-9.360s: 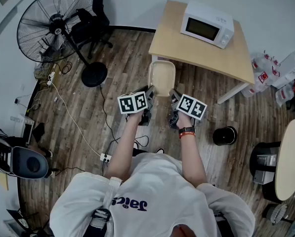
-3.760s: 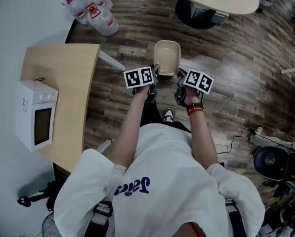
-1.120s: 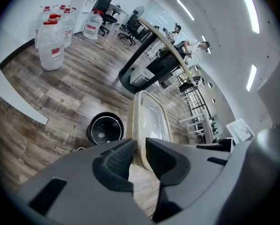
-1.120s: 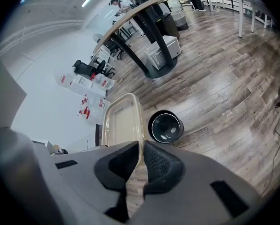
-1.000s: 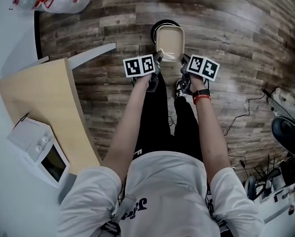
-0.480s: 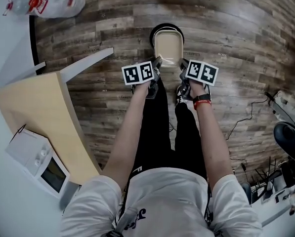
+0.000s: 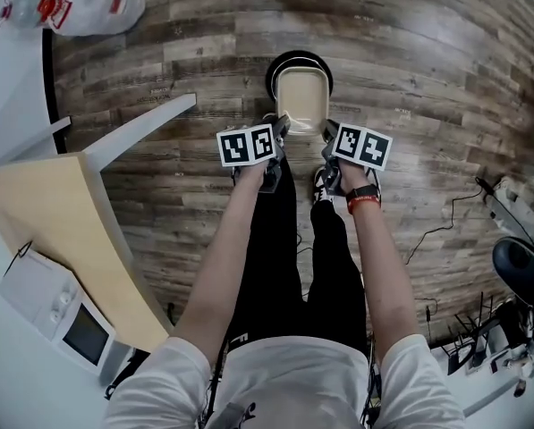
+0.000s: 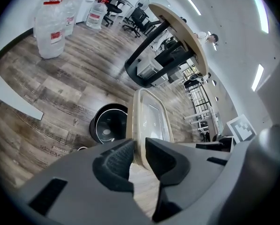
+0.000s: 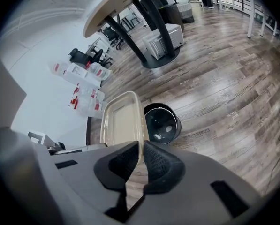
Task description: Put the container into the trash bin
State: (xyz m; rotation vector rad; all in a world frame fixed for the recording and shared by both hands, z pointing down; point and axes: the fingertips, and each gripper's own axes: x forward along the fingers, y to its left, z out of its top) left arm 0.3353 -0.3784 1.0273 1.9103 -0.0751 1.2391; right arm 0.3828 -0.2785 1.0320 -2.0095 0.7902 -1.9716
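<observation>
A beige, see-through rectangular container (image 7: 301,98) hangs level between my two grippers, above the floor. My left gripper (image 7: 276,132) is shut on the container's (image 8: 150,122) left rim, and my right gripper (image 7: 327,135) is shut on the container's (image 9: 122,121) right rim. A small round black trash bin (image 7: 295,63) stands on the wooden floor, mostly hidden under the container in the head view. In the left gripper view the trash bin (image 8: 108,124) shows its open mouth to the left of the container; in the right gripper view the trash bin (image 9: 161,123) lies to its right.
A light wooden table (image 7: 47,248) with a white microwave (image 7: 65,324) stands at the left. Water bottle packs (image 7: 74,5) lie at the top left. A round table's black base (image 9: 158,57) stands farther off. Cables and chair bases (image 7: 517,271) sit at the right.
Both grippers have sunk together with the container toward the trash bin. The bin's rim now shows round the container's far end in the head view.
</observation>
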